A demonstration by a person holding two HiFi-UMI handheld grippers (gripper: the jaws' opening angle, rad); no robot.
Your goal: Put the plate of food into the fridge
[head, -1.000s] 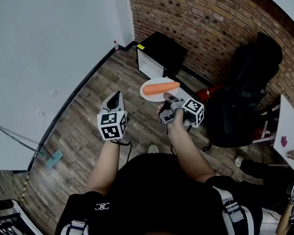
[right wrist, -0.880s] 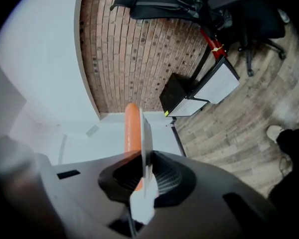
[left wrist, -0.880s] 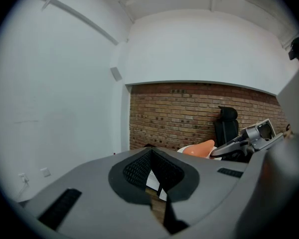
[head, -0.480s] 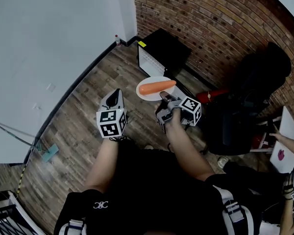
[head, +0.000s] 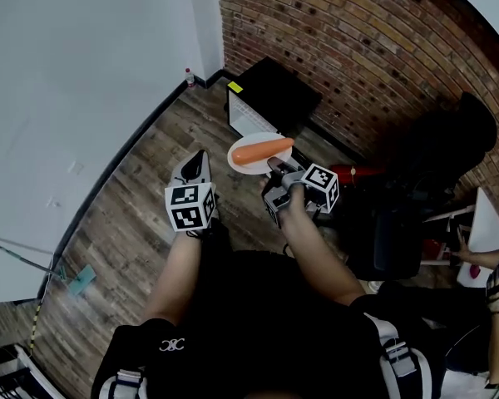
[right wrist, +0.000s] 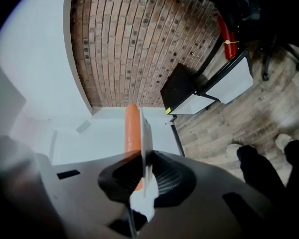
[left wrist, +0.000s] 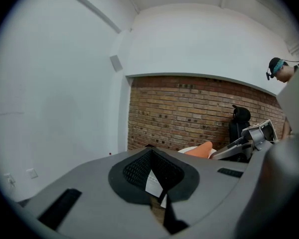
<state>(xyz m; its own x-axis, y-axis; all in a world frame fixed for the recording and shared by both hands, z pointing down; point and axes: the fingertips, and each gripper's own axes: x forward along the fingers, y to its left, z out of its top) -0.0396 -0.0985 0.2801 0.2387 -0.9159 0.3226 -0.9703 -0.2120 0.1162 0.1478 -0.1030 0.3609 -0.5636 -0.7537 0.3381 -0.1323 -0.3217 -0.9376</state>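
Wood-plank floor (head: 141, 198) meets a white wall (head: 83, 56) and a brick wall (head: 358, 32); a small black fridge (head: 274, 94) stands on the floor against the brick. My right claw (head: 274, 165) is clamped on the near rim of the white plate (head: 239, 160) — the plate runs edge-on between the jaws in the right gripper view; it is held in the air on the near side of the fridge, with an orange carrot (head: 263, 149) lying across it. My left claw (head: 200, 161) sits to the left, apart from the plate — jaws together, nothing between them.
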